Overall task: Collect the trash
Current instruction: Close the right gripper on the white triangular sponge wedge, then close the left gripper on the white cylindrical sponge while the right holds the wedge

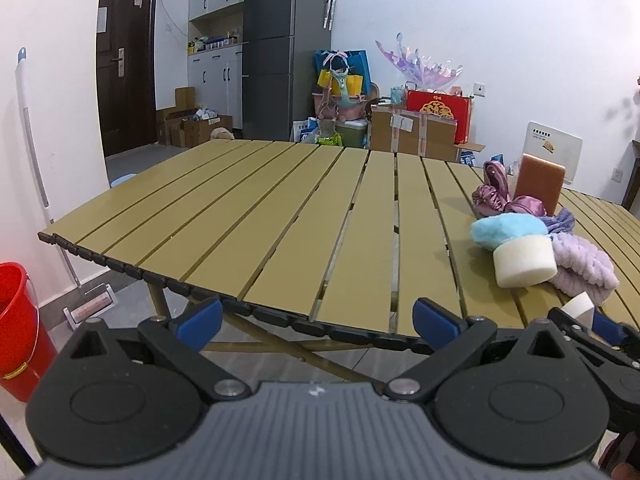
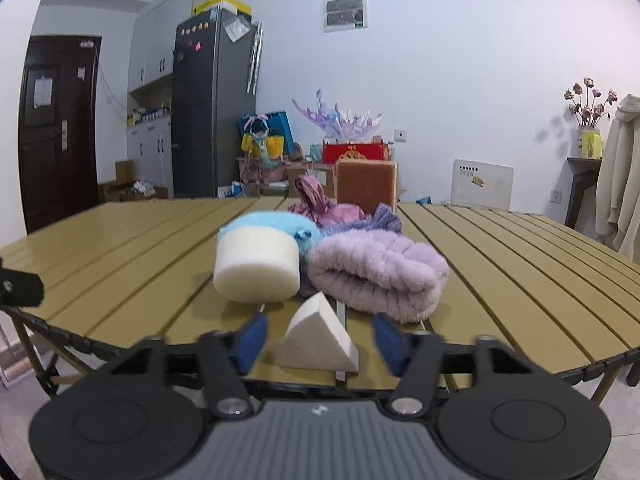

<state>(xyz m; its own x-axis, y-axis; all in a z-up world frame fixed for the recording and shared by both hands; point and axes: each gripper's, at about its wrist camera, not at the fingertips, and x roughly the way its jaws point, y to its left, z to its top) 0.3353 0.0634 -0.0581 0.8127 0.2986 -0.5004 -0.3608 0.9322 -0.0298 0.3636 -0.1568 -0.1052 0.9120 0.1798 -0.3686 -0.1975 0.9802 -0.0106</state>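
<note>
The desk [image 1: 248,208] lies bare on its left; sponges [image 2: 256,268] and cloths [image 2: 380,276] crowd the right.

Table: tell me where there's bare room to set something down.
The slatted table is bare from its left edge to the round sponge. Crowded: the blue puff, purple cloth, brown block and wedge sponge.
</note>
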